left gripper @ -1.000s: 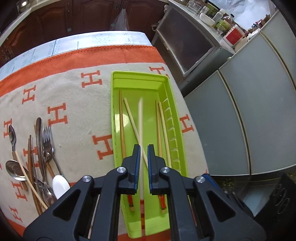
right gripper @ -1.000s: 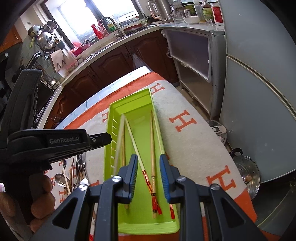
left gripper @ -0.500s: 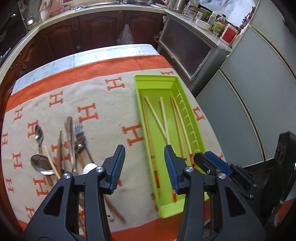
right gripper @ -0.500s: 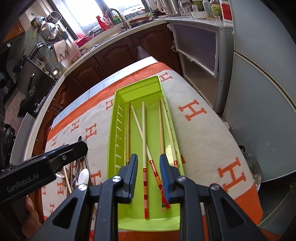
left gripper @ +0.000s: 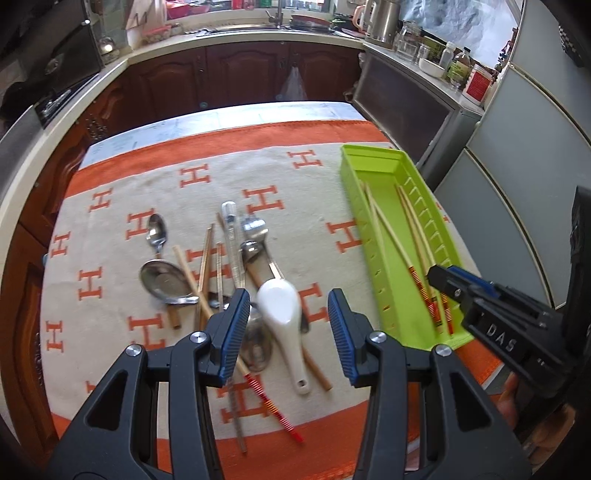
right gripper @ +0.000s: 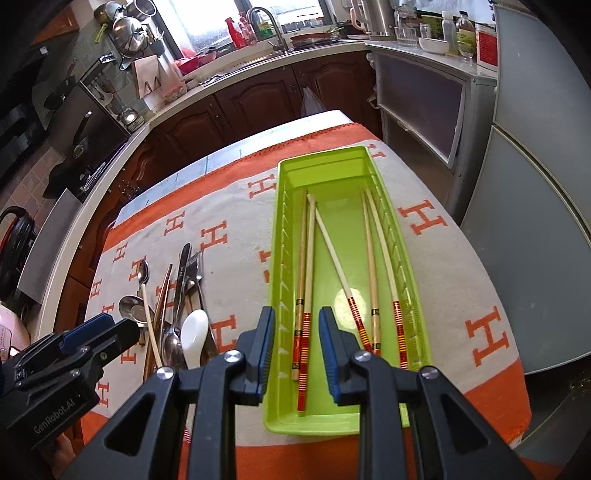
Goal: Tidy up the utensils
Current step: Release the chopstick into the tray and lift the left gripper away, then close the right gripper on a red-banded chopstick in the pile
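Left wrist: my left gripper (left gripper: 284,332) jaws apart, empty, over the utensil pile (left gripper: 221,280); next, a chopstick (left gripper: 236,362) for the tray (left gripper: 373,266).

You're facing dark wooden cabinets (left gripper: 236,77) under a pale counter (left gripper: 258,35) with a sink tap (right gripper: 264,22); daylight floods the window (right gripper: 210,18) behind, pots hang at its left (right gripper: 127,26), and grey cupboard panels (right gripper: 535,221) line the right

The left gripper (left gripper: 286,334) hangs with jaws parted and empty above a white ceramic spoon (left gripper: 282,308) lying in a pile of cutlery (left gripper: 207,266). Right of it, a green tray (left gripper: 373,236) holds chopsticks (left gripper: 402,240). The right gripper (left gripper: 448,278) overlaps the tray's near right corner.
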Demonstrator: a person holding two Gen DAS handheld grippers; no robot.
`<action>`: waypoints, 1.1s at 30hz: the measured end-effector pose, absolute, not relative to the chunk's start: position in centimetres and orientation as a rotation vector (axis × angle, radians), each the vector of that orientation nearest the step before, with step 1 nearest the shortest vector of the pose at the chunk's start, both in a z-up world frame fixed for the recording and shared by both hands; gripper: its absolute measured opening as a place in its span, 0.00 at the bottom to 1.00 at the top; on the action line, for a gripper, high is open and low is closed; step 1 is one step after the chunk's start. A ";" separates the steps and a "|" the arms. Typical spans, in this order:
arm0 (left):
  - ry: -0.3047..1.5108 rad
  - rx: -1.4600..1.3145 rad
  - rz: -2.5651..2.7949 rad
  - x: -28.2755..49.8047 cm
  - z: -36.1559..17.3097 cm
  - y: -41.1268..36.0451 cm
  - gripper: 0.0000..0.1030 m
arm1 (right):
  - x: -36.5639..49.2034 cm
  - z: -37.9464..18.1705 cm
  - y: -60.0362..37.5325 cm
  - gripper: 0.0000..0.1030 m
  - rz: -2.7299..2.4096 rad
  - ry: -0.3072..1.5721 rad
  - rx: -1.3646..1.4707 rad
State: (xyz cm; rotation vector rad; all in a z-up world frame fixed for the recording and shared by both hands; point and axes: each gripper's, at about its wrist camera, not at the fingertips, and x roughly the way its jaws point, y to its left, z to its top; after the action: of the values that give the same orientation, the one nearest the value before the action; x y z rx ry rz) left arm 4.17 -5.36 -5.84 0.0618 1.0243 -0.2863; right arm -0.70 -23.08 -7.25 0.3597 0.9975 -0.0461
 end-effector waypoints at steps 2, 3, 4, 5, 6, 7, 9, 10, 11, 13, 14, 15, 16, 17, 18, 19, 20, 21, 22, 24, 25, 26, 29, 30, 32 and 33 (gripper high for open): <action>1.019 0.056 -0.268 3.7 -5.9 -4.1 0.40 | -0.7 -7.0 -22.0 0.23 -0.030 0.997 0.338; 1.018 0.052 -0.261 3.4 -6.0 -3.6 0.40 | -0.7 -6.9 -21.5 0.23 -0.023 0.997 0.329; 1.016 0.046 -0.253 3.2 -6.0 -3.0 0.40 | -0.7 -6.8 -21.0 0.23 -0.015 0.997 0.318; 1.015 0.042 -0.246 3.0 -6.1 -2.4 0.40 | -0.7 -6.7 -20.5 0.23 -0.006 0.998 0.308; 1.012 0.038 -0.239 2.8 -6.2 -1.9 0.40 | -0.7 -6.7 -20.0 0.23 0.002 0.999 0.300; 1.010 0.036 -0.231 2.6 -6.4 -1.4 0.40 | -0.7 -6.6 -19.6 0.23 0.009 0.999 0.294; 1.010 0.030 -0.214 2.4 -6.6 -0.5 0.40 | -0.7 -6.5 -18.7 0.23 0.023 0.997 0.284; 1.011 0.026 -0.208 2.3 -6.8 -0.1 0.40 | -0.7 -6.5 -18.3 0.23 0.029 0.997 0.276; 1.013 0.022 -0.202 2.2 -7.0 0.3 0.40 | -0.7 -6.5 -17.9 0.23 0.034 0.995 0.271; 1.017 0.014 -0.190 2.1 -7.5 1.2 0.40 | -0.6 -6.7 -17.2 0.23 0.042 1.002 0.262; 1.020 0.013 -0.182 2.0 -7.8 1.4 0.40 | -0.5 -6.9 -16.8 0.23 0.047 1.010 0.259; 1.022 0.012 -0.172 2.0 -8.1 1.8 0.40 | -0.4 -7.0 -16.5 0.23 0.052 1.015 0.256; 1.024 0.011 -0.163 1.9 -8.3 2.1 0.40 | -0.4 -7.1 -16.1 0.24 0.057 1.021 0.252; 1.026 0.008 -0.157 1.9 -8.5 2.4 0.40 | -0.3 -7.2 -15.8 0.24 0.062 1.024 0.246; 1.029 0.004 -0.153 1.8 -8.7 2.7 0.40 | -0.3 -7.3 -15.5 0.24 0.066 1.025 0.241; 1.030 -0.001 -0.148 1.7 -8.9 3.0 0.40 | -0.2 -7.3 -15.2 0.24 0.071 1.027 0.237; 1.029 -0.003 -0.144 1.7 -9.0 3.2 0.40 | -0.2 -7.3 -15.0 0.24 0.076 1.029 0.232; 1.027 -0.004 -0.139 1.7 -9.1 3.4 0.40 | -0.2 -7.4 -14.7 0.24 0.079 1.030 0.227; 1.024 -0.003 -0.132 1.6 -9.2 3.7 0.40 | -0.2 -7.4 -14.4 0.24 0.083 1.032 0.223; 1.020 -0.001 -0.122 1.5 -9.3 4.0 0.40 | -0.1 -7.5 -14.0 0.24 0.091 1.036 0.216; 1.018 -0.001 -0.120 1.4 -9.3 4.1 0.40 | -0.1 -7.5 -13.7 0.24 0.095 1.039 0.212; 1.017 -0.002 -0.117 1.4 -9.4 4.3 0.40 | -0.1 -7.6 -13.5 0.24 0.099 1.042 0.208; 1.019 -0.007 -0.110 1.2 -9.6 4.7 0.40 | -0.1 -7.7 -13.0 0.24 0.107 1.048 0.197; 1.021 -0.009 -0.107 1.2 -9.7 4.9 0.40 | -0.1 -7.8 -12.9 0.24 0.109 1.050 0.195; 1.027 -0.016 -0.103 1.2 -9.9 5.2 0.40 | 0.0 -7.9 -12.7 0.24 0.111 1.055 0.191; 1.030 -0.019 -0.101 1.2 -10.0 5.4 0.40 | 0.0 -8.0 -12.5 0.24 0.113 1.058 0.189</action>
State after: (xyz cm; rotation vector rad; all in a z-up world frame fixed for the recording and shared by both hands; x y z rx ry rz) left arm 1.18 5.42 -10.03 -0.0191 1.0296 -0.1007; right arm 0.02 -12.52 -7.95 0.1889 1.0577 0.1134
